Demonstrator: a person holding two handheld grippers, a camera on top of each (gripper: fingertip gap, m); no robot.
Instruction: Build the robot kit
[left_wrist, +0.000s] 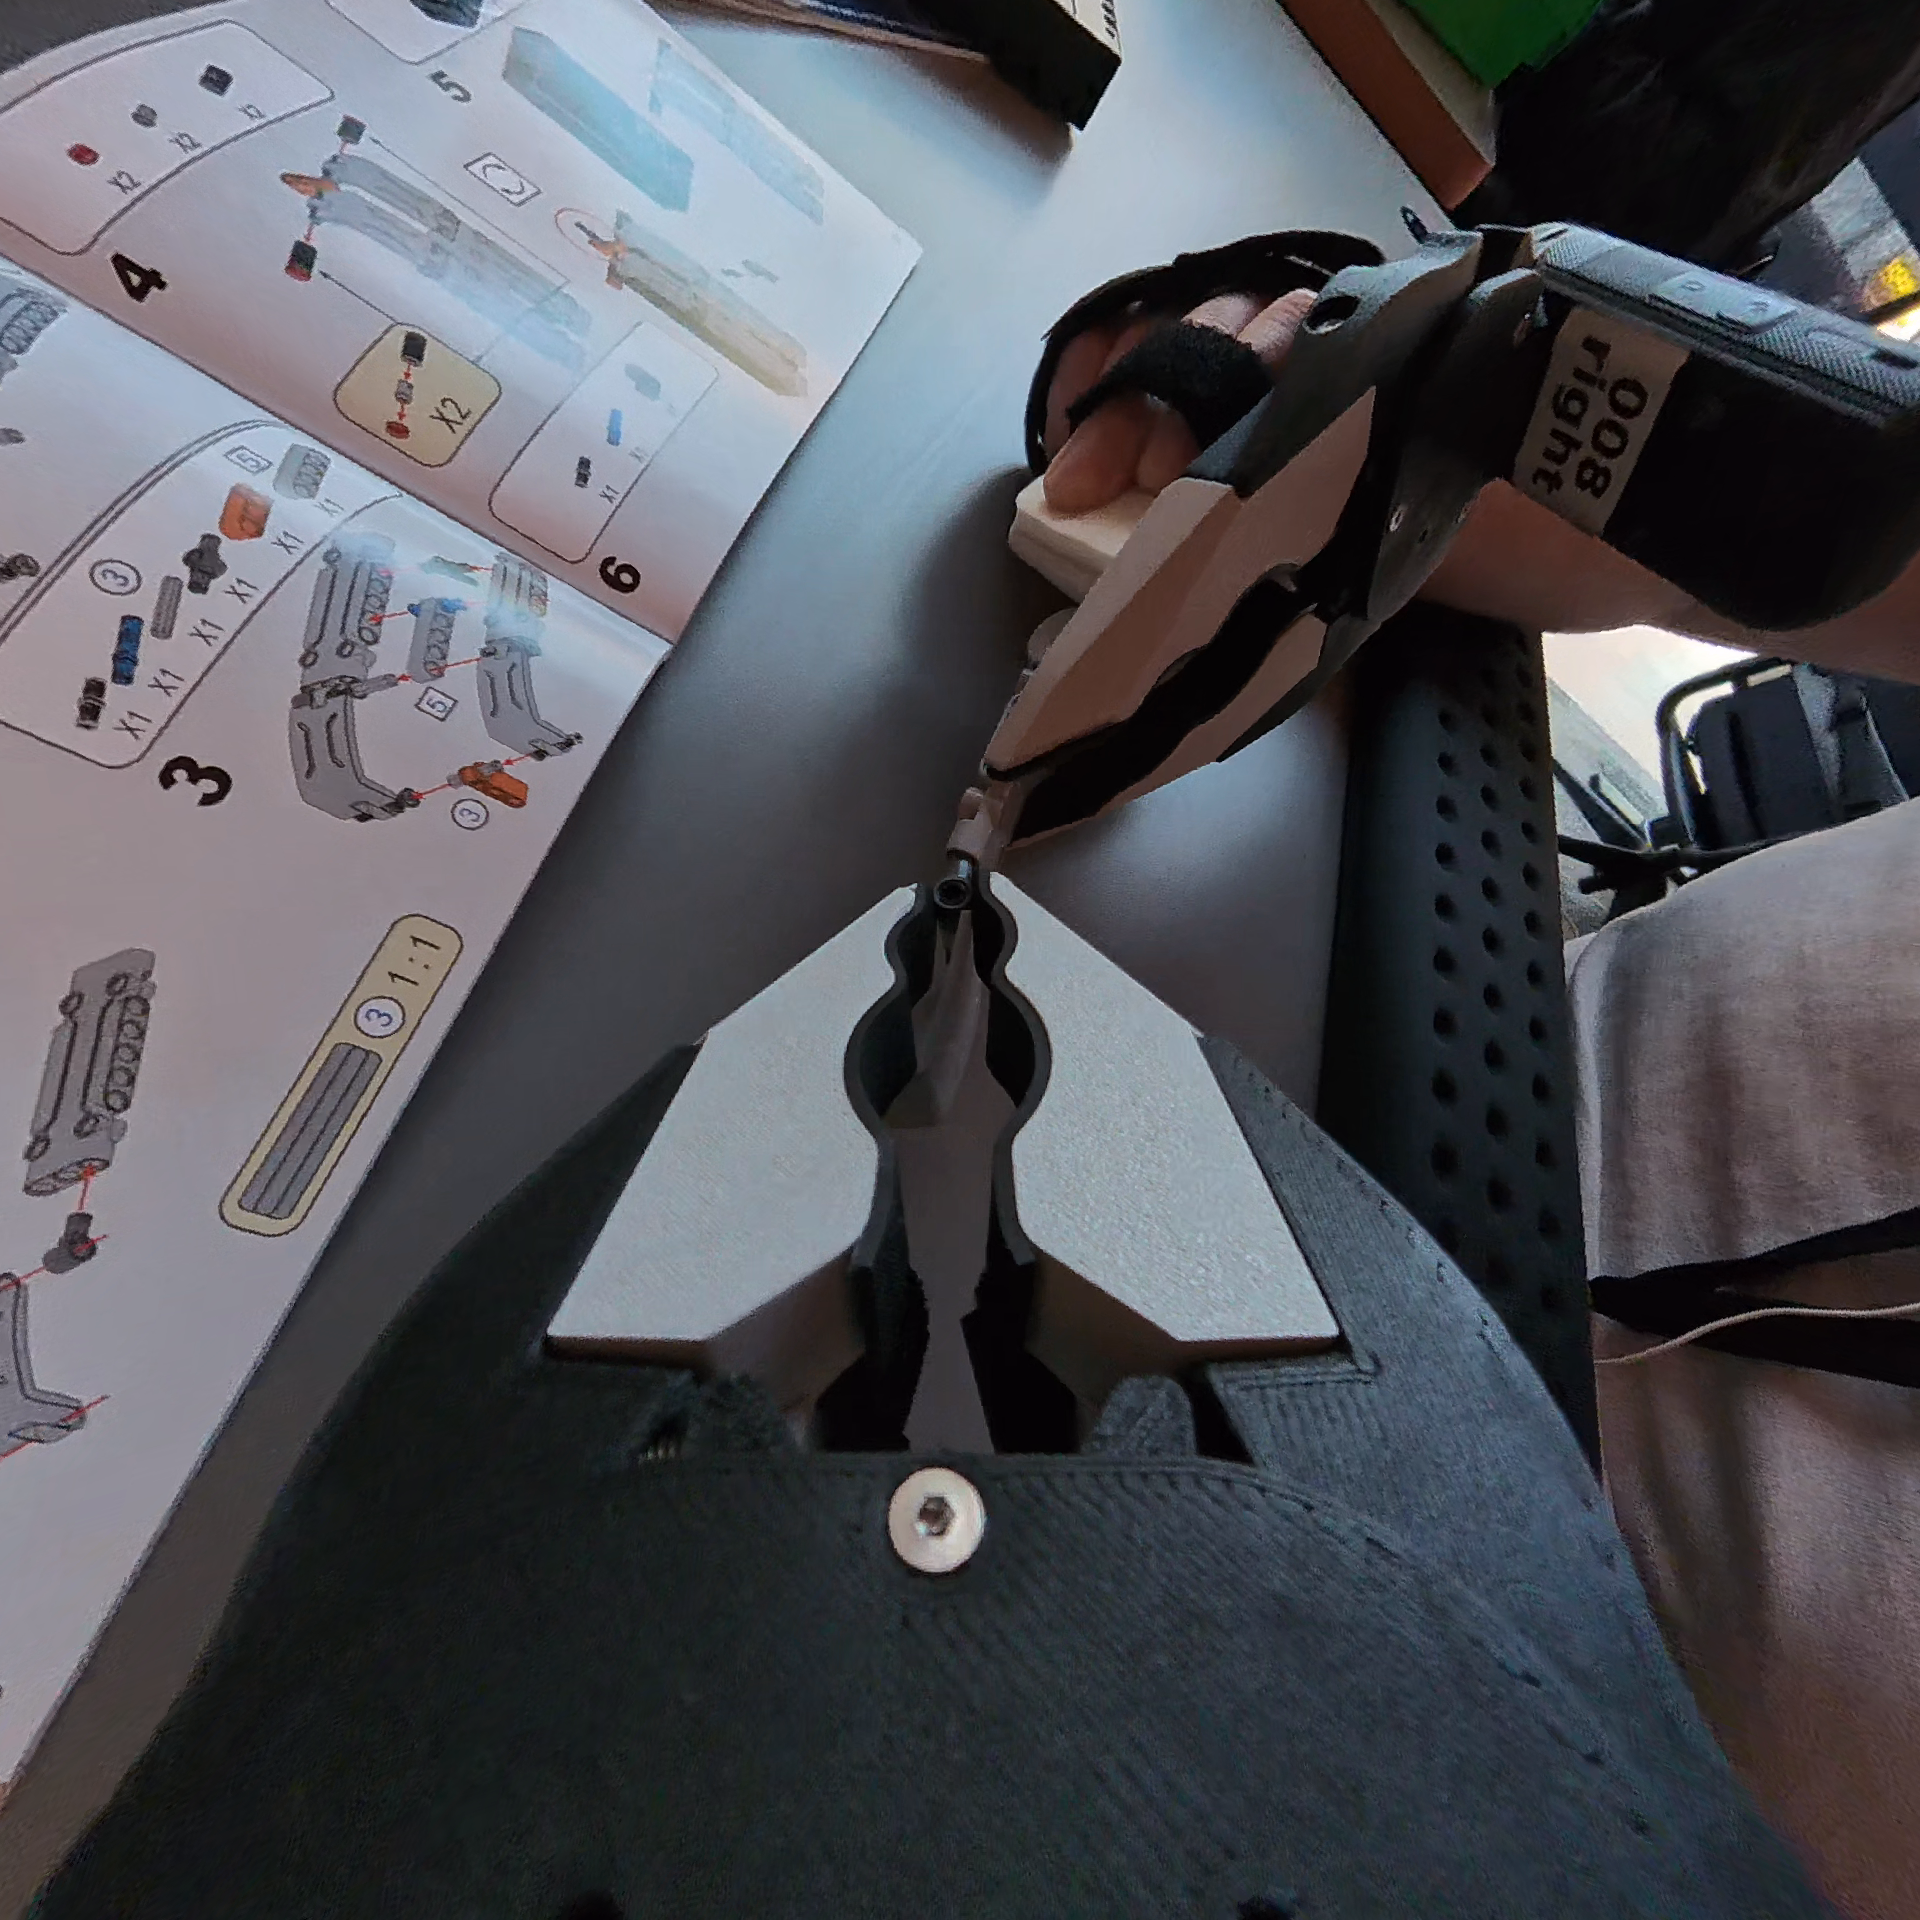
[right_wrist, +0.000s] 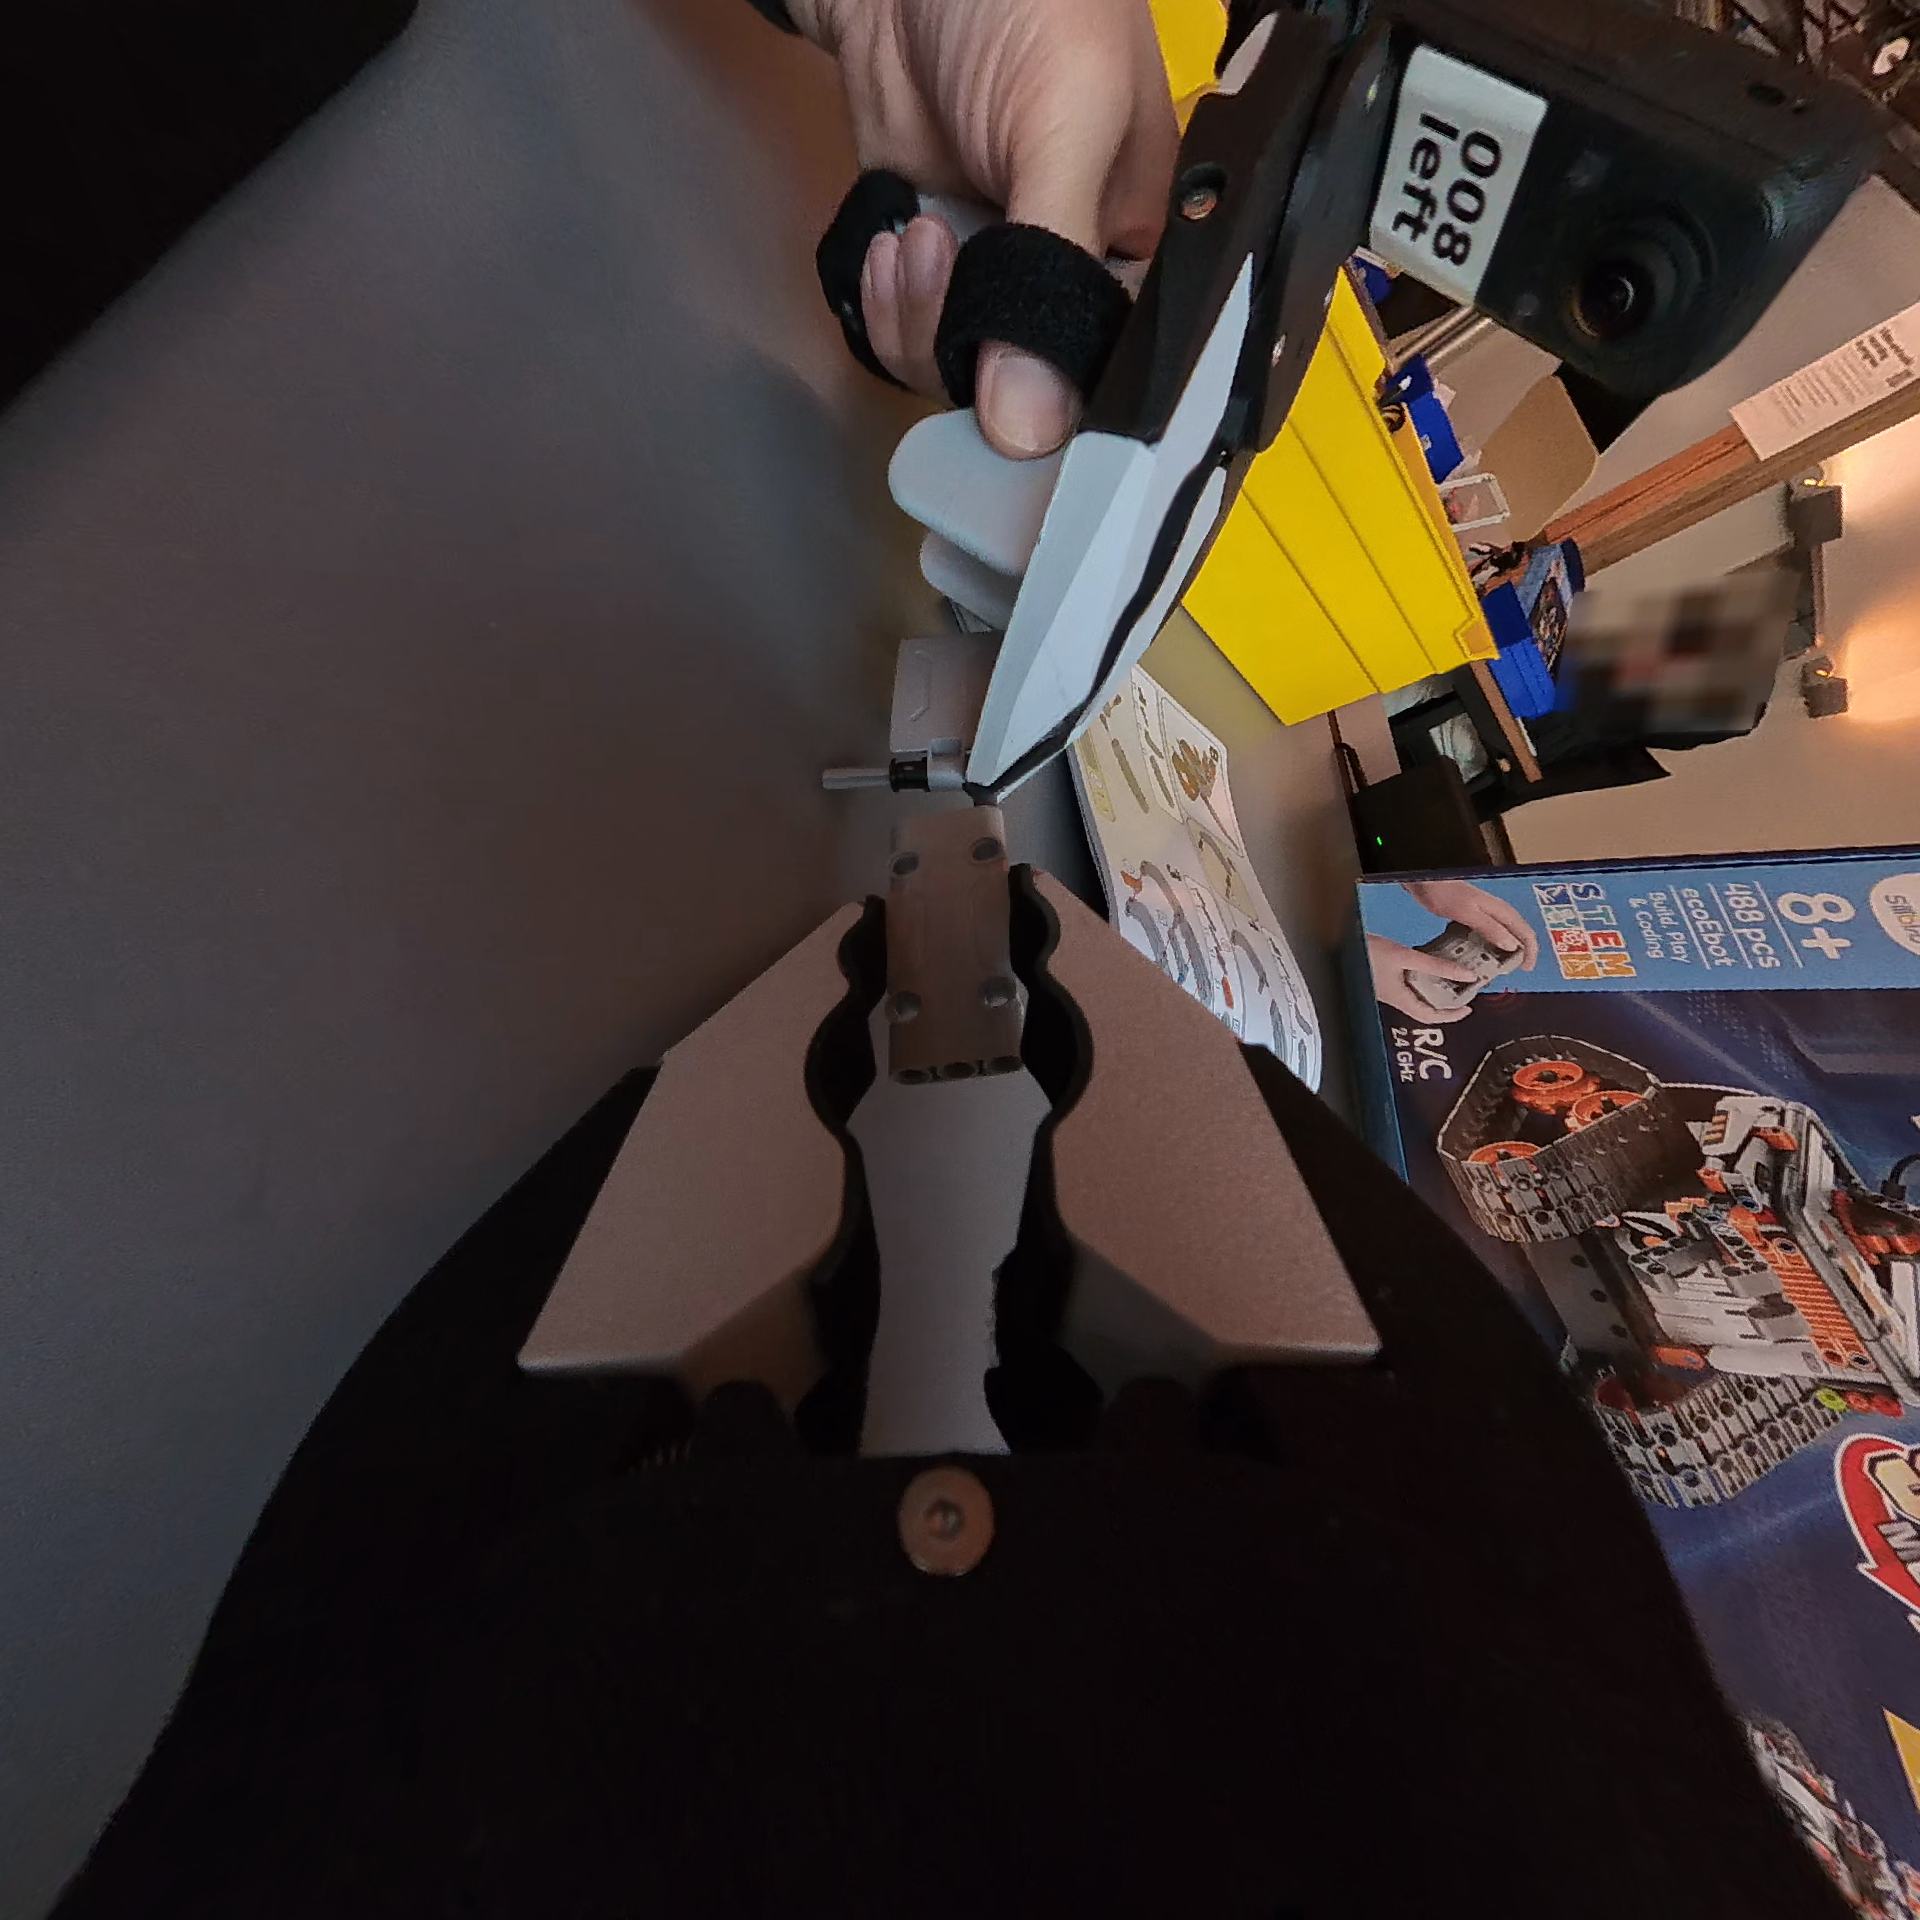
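Two grippers meet tip to tip above a grey table. The left gripper is clamped narrow on a small pin assembly: a black connector with a light grey axle sticking out sideways, pinched at the very fingertips. The right gripper is closed partway on a grey beam, a flat studded piece with round holes, held lengthwise between its scalloped black pads. The pin assembly sits just beside the beam's far end; whether they touch cannot be told. A hand with black finger straps works the left gripper's trigger. An open instruction booklet lies on the table to the left, a blue toy box to the right, with yellow bins beyond.
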